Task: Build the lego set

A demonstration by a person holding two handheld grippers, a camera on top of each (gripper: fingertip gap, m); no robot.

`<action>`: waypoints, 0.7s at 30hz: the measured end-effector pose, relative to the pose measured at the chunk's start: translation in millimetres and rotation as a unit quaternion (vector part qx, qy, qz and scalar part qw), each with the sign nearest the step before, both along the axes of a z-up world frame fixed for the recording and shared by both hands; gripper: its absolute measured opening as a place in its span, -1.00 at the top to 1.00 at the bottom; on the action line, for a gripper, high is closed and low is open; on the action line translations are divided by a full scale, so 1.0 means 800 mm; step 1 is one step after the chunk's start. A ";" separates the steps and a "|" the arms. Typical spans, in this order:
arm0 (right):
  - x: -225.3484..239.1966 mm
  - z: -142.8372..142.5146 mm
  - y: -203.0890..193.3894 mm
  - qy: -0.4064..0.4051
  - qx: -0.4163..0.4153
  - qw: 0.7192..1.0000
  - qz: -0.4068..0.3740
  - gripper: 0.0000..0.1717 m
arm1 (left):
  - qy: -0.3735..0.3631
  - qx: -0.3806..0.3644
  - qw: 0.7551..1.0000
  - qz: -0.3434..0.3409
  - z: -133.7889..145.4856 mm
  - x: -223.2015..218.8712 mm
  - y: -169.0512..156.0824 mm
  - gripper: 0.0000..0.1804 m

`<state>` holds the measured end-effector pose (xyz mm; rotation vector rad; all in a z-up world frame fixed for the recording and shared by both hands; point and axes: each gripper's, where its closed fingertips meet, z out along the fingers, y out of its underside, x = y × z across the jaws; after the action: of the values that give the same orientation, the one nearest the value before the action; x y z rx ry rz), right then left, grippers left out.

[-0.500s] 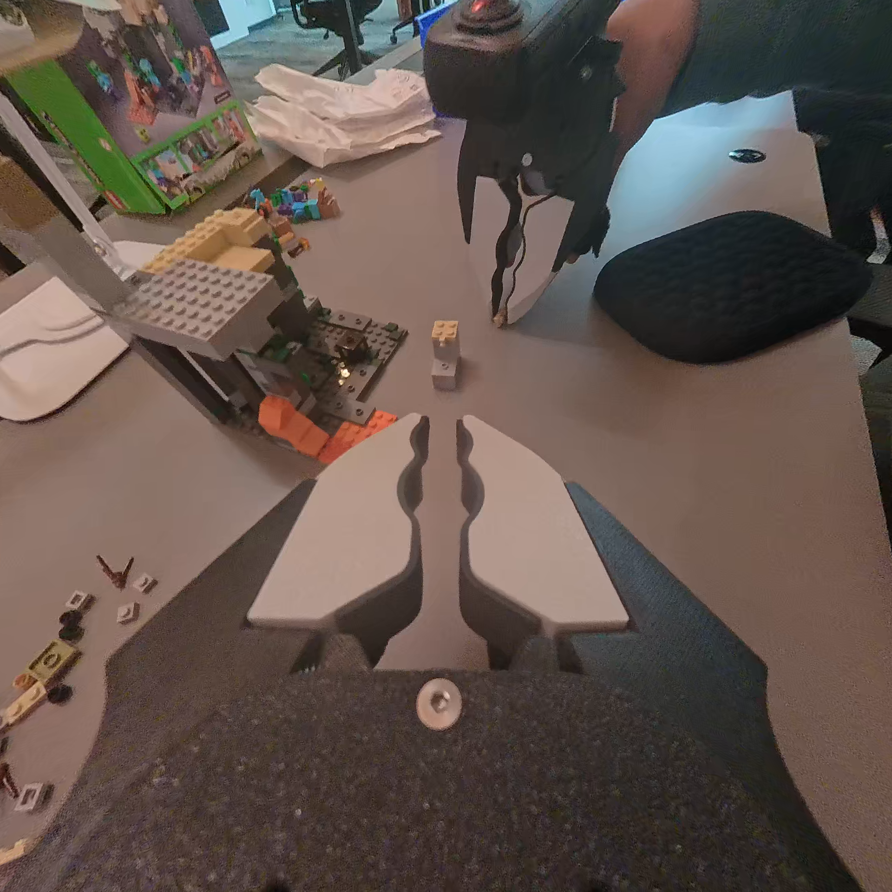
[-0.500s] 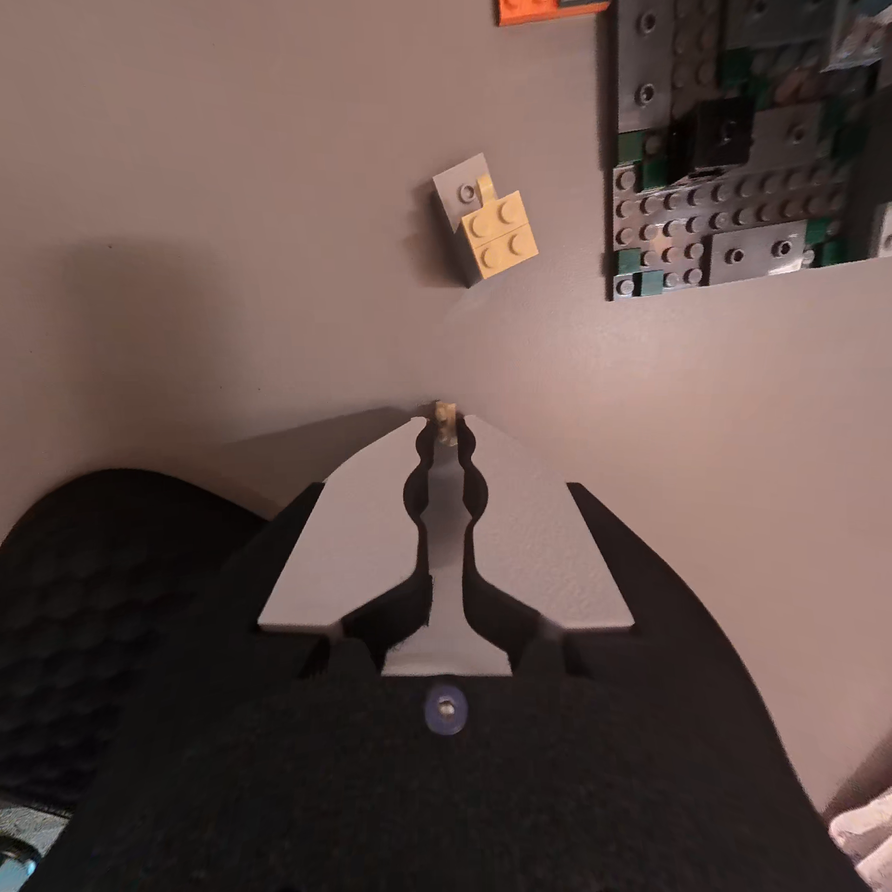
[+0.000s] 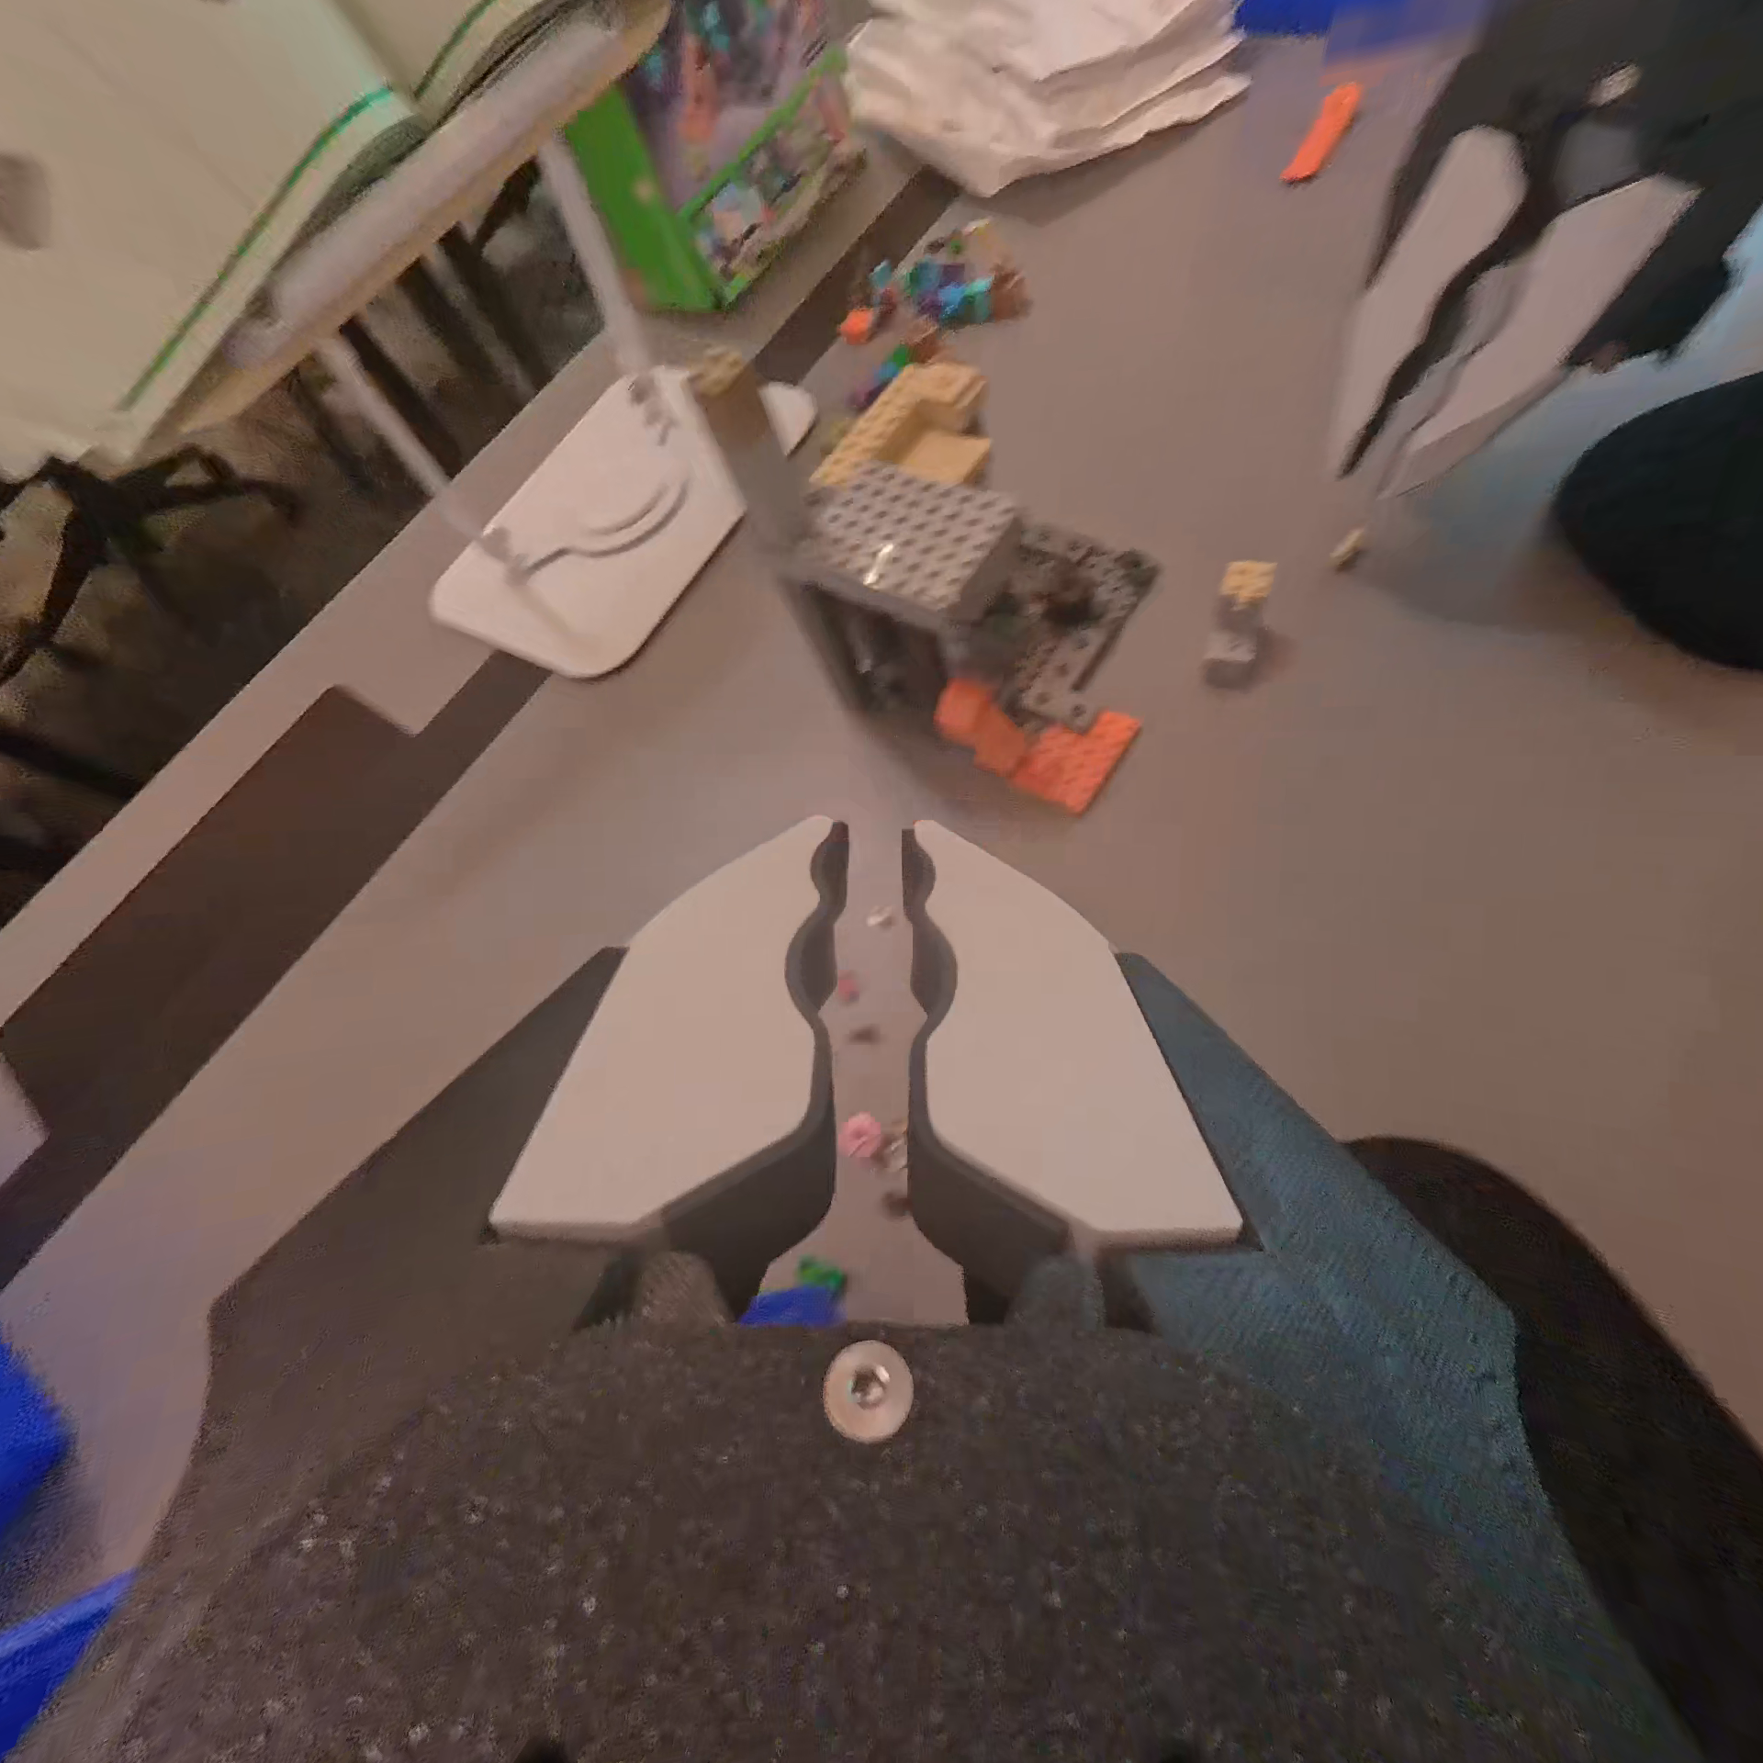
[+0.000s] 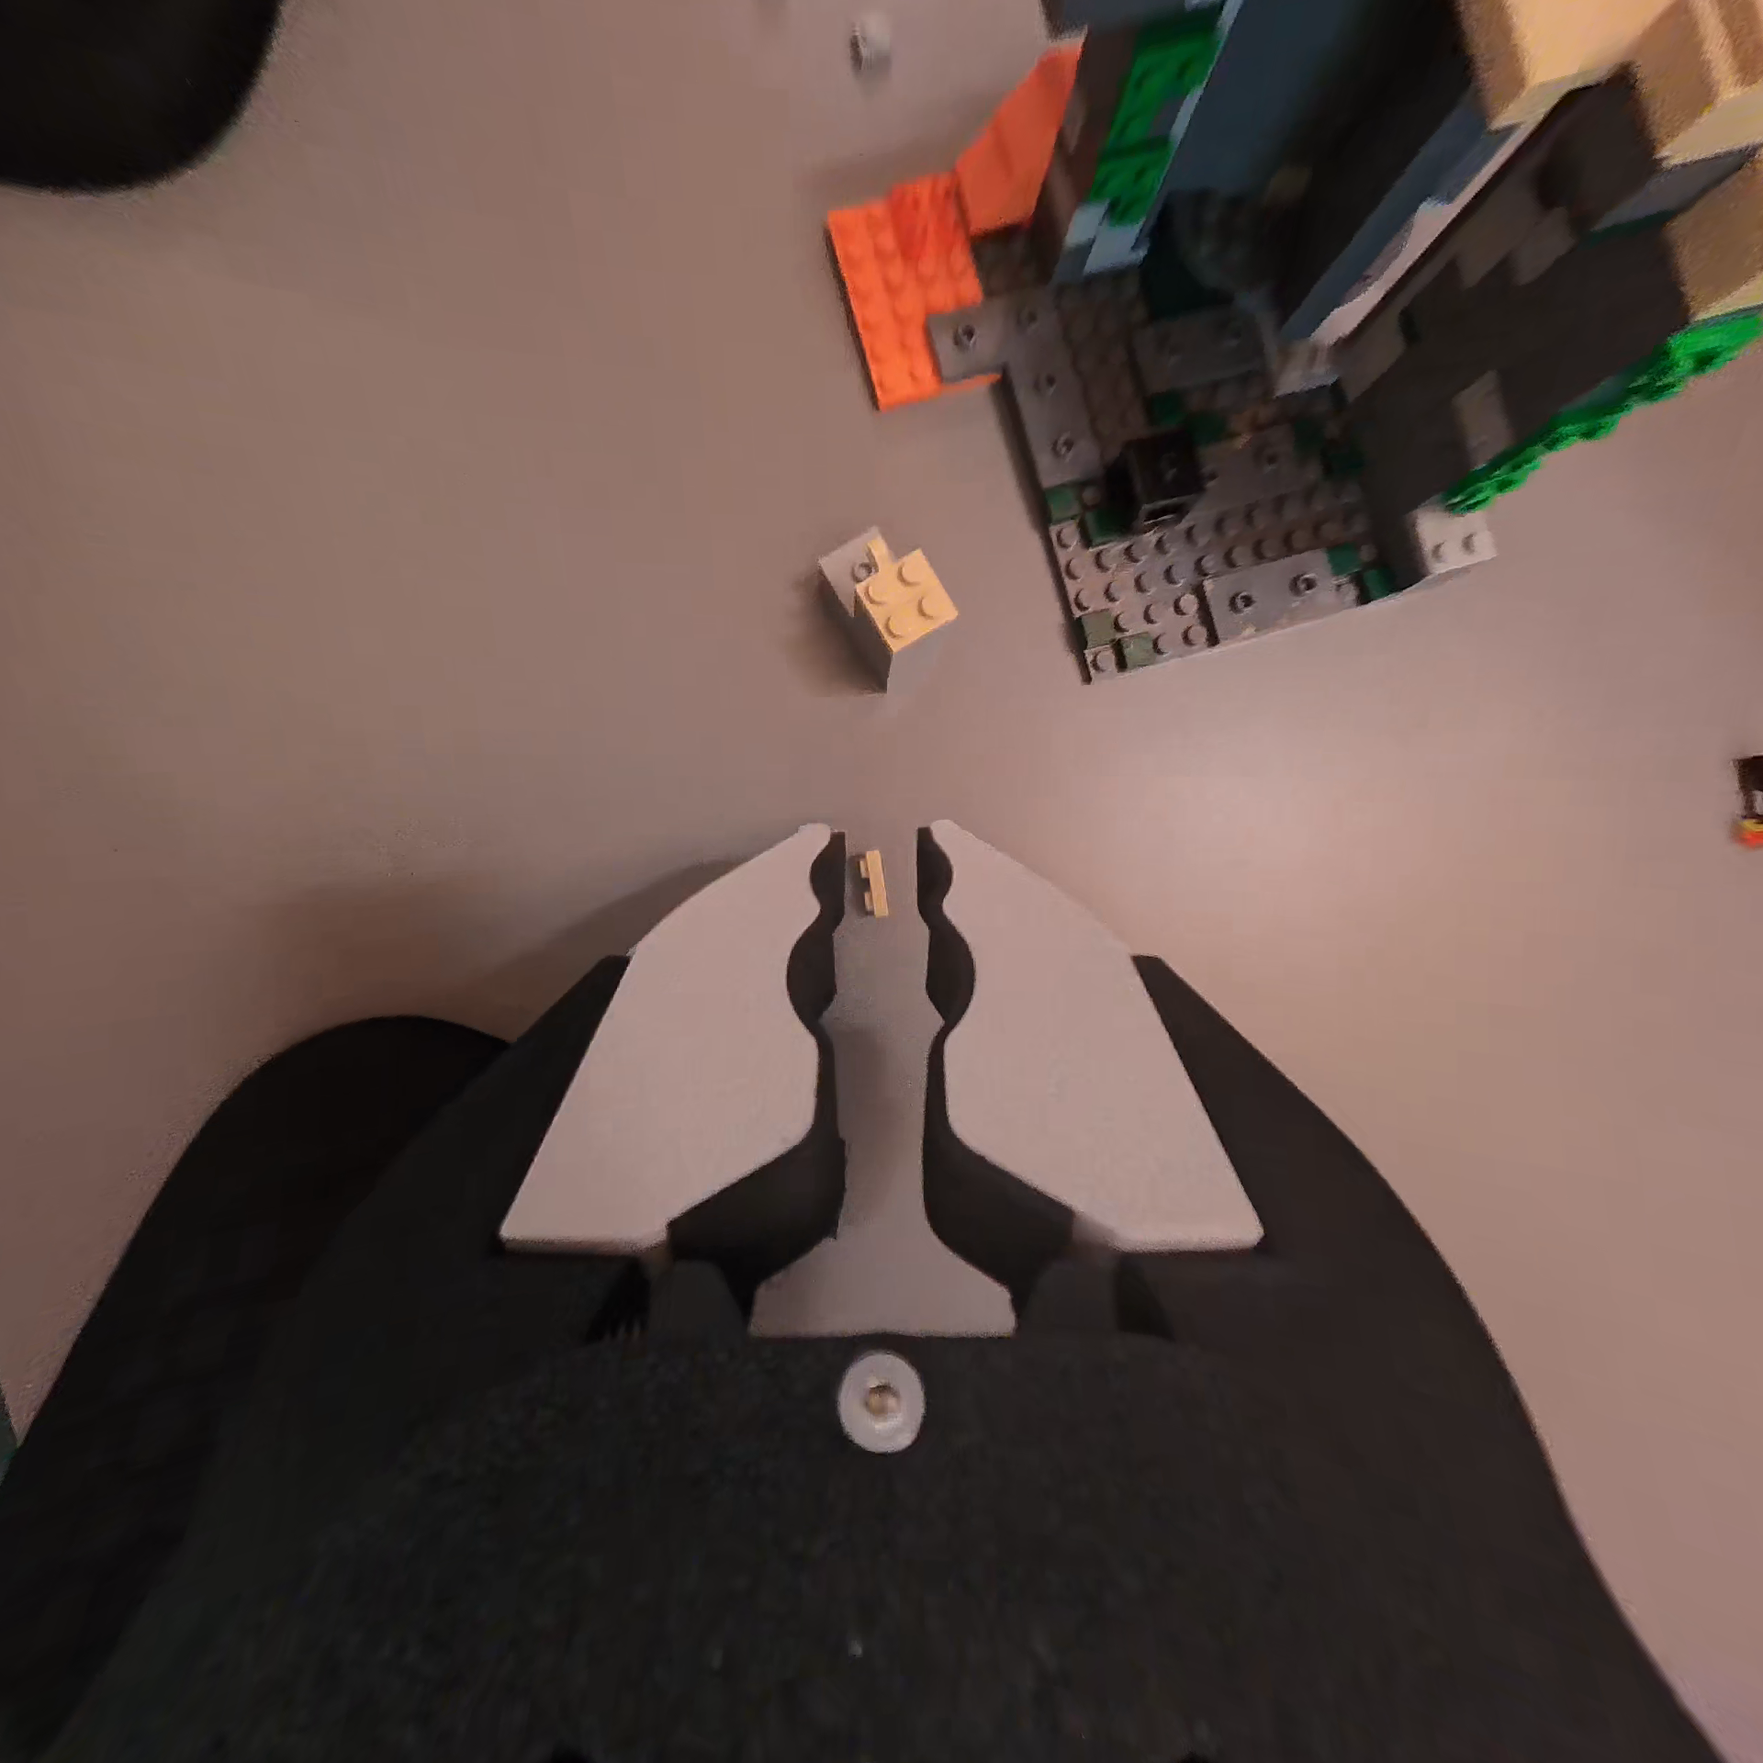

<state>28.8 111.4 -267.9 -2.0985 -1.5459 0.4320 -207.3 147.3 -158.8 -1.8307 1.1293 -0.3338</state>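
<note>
My right gripper [image 4: 880,840] is open above the grey table [image 4: 382,572]. A small tan plate [image 4: 873,882] sits between its pads with a gap on each side, so it is not gripped. In the left wrist view the plate [image 3: 1347,546] lies on the table just below the right gripper's tips [image 3: 1374,467]. A small tan-and-grey brick stack [image 4: 887,596] stands just ahead, also in the left wrist view [image 3: 1240,611]. The brick build [image 4: 1240,477] with orange plates [image 4: 906,286] is to the right. My left gripper [image 3: 873,840] is open and empty, above the table short of the build [image 3: 954,572].
A black cushion [image 3: 1669,534] lies at the right. A white stand base [image 3: 591,544], a green box [image 3: 725,162], white papers [image 3: 1030,76] and a pile of loose bricks [image 3: 935,286] are at the back left. Tiny loose pieces [image 3: 859,1135] lie under my left fingers. My right tips are roughly 5 centimetres from the small tan-and-grey brick stack [image 4: 887,596]. It is also in sight in the left wrist view [image 3: 1256,583].
My right jaws opened and let go of the tan plate that was pinched at the tips. The right gripper drew back from the brick stack. My left gripper swung left and back.
</note>
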 end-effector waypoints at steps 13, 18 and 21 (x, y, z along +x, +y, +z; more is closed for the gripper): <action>0.026 -0.019 -0.011 0.029 0.016 0.999 -0.010 0.86 | 0.245 -0.128 0.959 -0.066 -0.105 -0.094 0.080 0.86; 0.034 -0.018 -0.016 0.034 0.016 0.999 -0.018 0.86 | 0.311 -0.158 0.928 -0.131 -0.135 -0.084 0.090 0.83; 0.039 -0.018 -0.017 0.038 0.013 0.999 -0.024 0.87 | 0.335 -0.178 0.911 -0.158 -0.153 -0.081 0.094 0.83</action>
<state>60.0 97.5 -282.5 -2.0709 -1.4476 0.4661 -272.0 222.9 -281.0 -2.1541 1.9581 -0.0853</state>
